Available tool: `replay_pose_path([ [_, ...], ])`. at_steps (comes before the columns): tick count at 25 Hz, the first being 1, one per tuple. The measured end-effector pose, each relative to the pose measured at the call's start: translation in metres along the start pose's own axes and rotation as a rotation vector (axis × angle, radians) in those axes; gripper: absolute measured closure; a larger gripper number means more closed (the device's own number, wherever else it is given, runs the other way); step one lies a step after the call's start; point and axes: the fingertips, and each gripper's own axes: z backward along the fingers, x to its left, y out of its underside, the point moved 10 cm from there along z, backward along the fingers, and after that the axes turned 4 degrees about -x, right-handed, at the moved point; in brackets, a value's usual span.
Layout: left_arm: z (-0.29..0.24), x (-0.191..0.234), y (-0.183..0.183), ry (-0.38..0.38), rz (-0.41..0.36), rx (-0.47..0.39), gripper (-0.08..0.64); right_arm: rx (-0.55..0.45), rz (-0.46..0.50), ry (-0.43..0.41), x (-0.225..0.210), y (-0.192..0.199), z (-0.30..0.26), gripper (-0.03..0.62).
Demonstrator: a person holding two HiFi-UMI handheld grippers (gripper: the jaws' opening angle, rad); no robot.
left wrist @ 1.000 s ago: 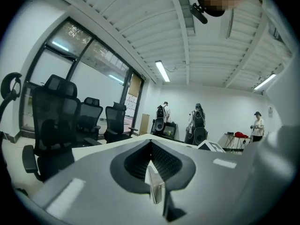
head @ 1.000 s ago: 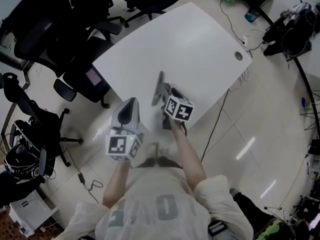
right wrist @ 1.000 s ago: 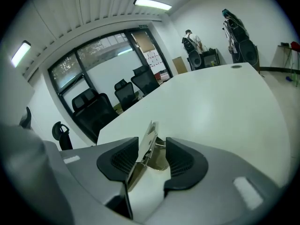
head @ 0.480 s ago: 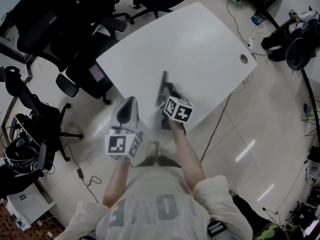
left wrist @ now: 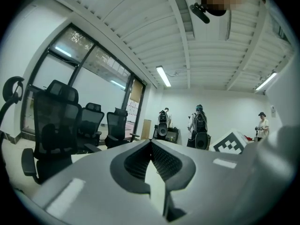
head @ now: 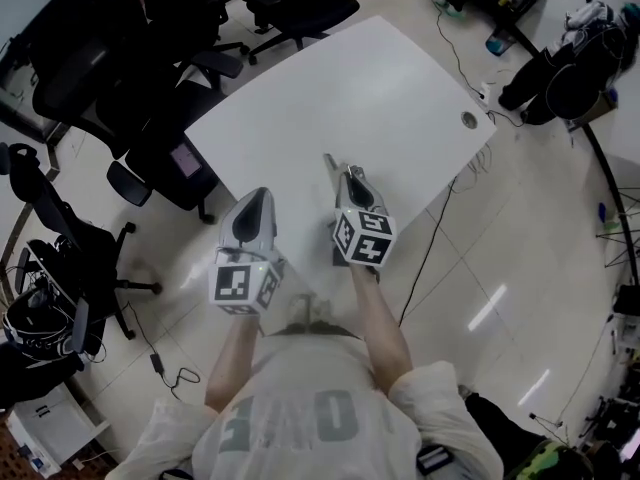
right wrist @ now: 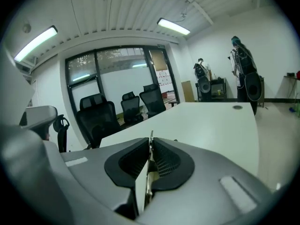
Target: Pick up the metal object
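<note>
There is one metal object point(head: 329, 165) here, a thin flat strip, and it sits edge-up between the jaws of the right hand-held gripper point(head: 344, 175). Those jaws have just been closing and now stand narrow, with their ribbed pads pressed on the strip from both sides. A short length of it pokes out past the tips. The person holds two hand-held grippers in all, one in each hand, and each carries one cube with square markers near the wrist. The right one hangs over the near edge of the single white tabletop point(head: 380, 78), tipped a little downward, so the strip points in toward the middle of the tabletop. From where I stand I cannot tell whether the strip's far end is off the surface. The left hand-held gripper point(head: 256, 197) is held level just beside the near-left edge of the tabletop, well apart from the strip. Its jaw tips meet and there is nothing between them. One round cable hole point(head: 469, 119) is set near the far-right corner of the tabletop. Black office chairs point(head: 75, 63) crowd the floor beyond the left and far edges, overlapping too much for a sure count. The left gripper view shows three people point(left wrist: 198, 121) standing by the far wall.
</note>
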Motion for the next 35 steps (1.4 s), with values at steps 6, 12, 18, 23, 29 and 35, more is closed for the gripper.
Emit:
replay_pose_path([
  [6, 0.001, -0.018, -0.014, 0.040, 0.002, -0.066, 0.560, -0.179, 0.045, 0.000, -0.004, -0.045, 0.072, 0.551],
  [12, 0.018, -0.026, -0.017, 0.066, 0.013, -0.087, 0.559, -0.307, 0.048, -0.005, 0.005, -0.063, 0.130, 0.552],
  [18, 0.031, -0.027, -0.027, 0.084, -0.008, -0.106, 0.559, -0.330, 0.119, 0.009, 0.021, -0.061, 0.148, 0.551],
  [23, 0.048, -0.022, -0.027, 0.081, -0.006, -0.105, 0.559, -0.348, 0.101, 0.000, 0.032, -0.057, 0.165, 0.551],
  [29, 0.064, -0.019, -0.021, 0.075, -0.006, -0.101, 0.559, -0.381, 0.036, -0.036, 0.035, -0.057, 0.191, 0.551],
  [35, 0.091, -0.022, -0.029, 0.054, -0.021, -0.132, 0.560, -0.437, 0.013, -0.061, 0.041, -0.058, 0.220, 0.551],
])
